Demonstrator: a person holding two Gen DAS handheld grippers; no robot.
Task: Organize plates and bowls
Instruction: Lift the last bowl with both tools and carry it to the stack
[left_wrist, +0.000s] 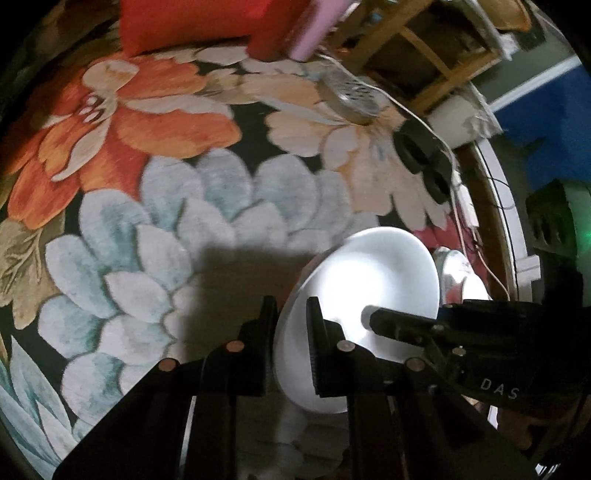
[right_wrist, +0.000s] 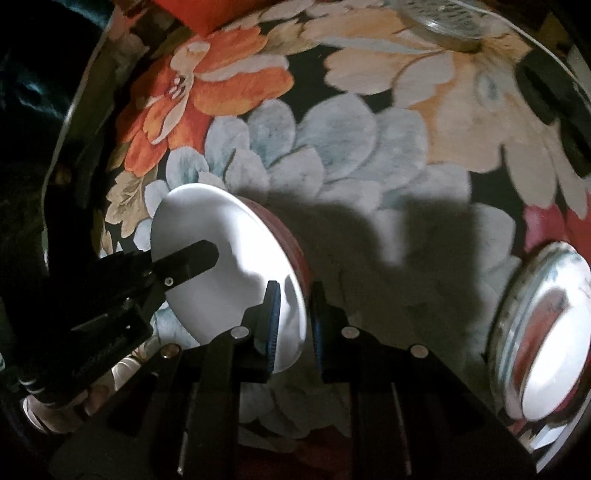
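A: Both grippers straddle the white bowl's (right_wrist: 221, 266) rim: the right gripper (right_wrist: 294, 321) at its five o'clock edge, the left gripper (left_wrist: 291, 343) opposite, jaws narrow; whether they pinch, I cannot tell.

B: Handling?

A: Likely glazed ceramic, stiff, slippery, breakable; rim hold suits. It looks empty, over the floral rug (left_wrist: 155, 206). Farther, at three o'clock, a glass bowl (right_wrist: 546, 332) holds a white dish.

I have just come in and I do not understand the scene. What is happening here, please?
A person is sorting dishes on a flowered rug with two hand-held grippers. Both grippers have their fingers around the rim of one bowl, white inside and red outside: the left gripper on one side, the right gripper on the opposite side. The bowl is tilted. A shiny metal bowl waits on the rug to the right.
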